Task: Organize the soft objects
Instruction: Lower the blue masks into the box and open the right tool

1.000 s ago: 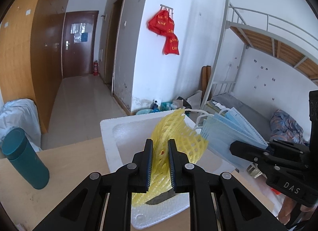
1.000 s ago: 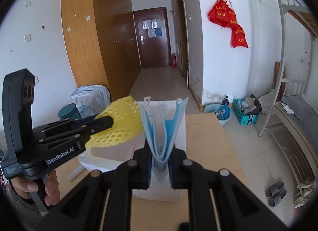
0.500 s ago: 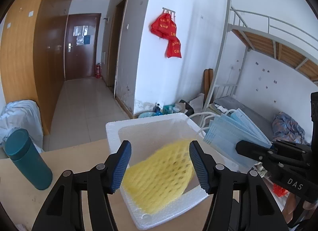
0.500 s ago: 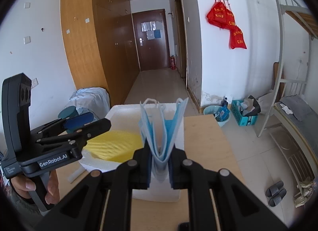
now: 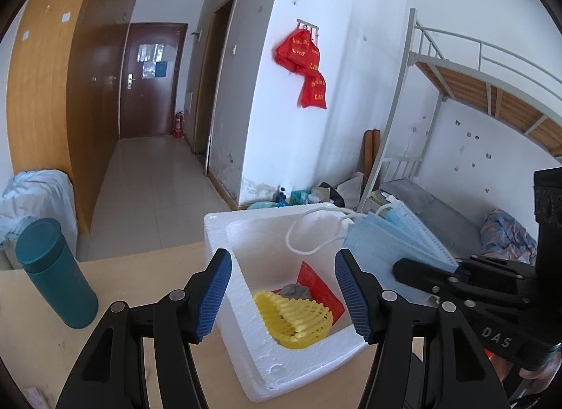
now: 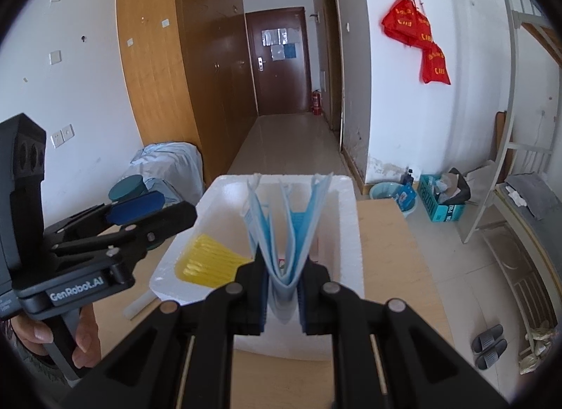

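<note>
Yellow foam net (image 5: pixel 293 319) lies inside white foam box (image 5: pixel 298 367) on the table, left gripper (image 5: pixel 282 294) jaws released and empty; right gripper (image 6: pixel 281 289) clenched on blue masks (image 6: pixel 288 222), not yet deposited.

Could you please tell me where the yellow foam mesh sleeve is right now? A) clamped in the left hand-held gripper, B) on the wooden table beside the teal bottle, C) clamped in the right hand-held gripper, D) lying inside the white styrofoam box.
D: the yellow foam mesh sleeve lies inside the white styrofoam box, while the left hand-held gripper stands open and empty above it.
</note>
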A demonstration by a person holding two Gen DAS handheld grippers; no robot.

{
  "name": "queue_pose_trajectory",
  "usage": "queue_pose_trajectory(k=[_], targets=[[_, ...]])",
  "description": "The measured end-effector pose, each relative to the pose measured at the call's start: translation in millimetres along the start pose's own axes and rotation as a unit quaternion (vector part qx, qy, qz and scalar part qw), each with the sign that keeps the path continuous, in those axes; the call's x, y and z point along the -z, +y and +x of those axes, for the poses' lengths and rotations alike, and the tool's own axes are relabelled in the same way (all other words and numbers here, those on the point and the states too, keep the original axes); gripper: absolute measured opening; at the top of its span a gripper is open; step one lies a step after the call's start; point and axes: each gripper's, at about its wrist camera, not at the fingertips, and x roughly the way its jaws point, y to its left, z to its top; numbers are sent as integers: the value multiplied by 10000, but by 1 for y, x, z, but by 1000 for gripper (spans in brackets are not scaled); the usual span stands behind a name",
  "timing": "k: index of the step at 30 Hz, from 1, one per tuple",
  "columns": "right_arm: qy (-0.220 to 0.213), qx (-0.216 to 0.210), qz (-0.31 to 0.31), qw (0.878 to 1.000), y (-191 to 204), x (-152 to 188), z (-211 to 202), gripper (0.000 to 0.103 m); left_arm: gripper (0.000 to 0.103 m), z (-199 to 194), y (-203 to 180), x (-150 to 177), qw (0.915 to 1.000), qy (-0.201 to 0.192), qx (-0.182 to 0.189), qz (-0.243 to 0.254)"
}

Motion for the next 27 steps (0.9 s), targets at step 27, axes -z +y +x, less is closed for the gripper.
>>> queue_pose_trajectory(k=[27], targets=[[128, -1, 166, 9998, 1, 1, 19, 43, 64, 0, 11, 4, 9999, 57, -41, -105]])
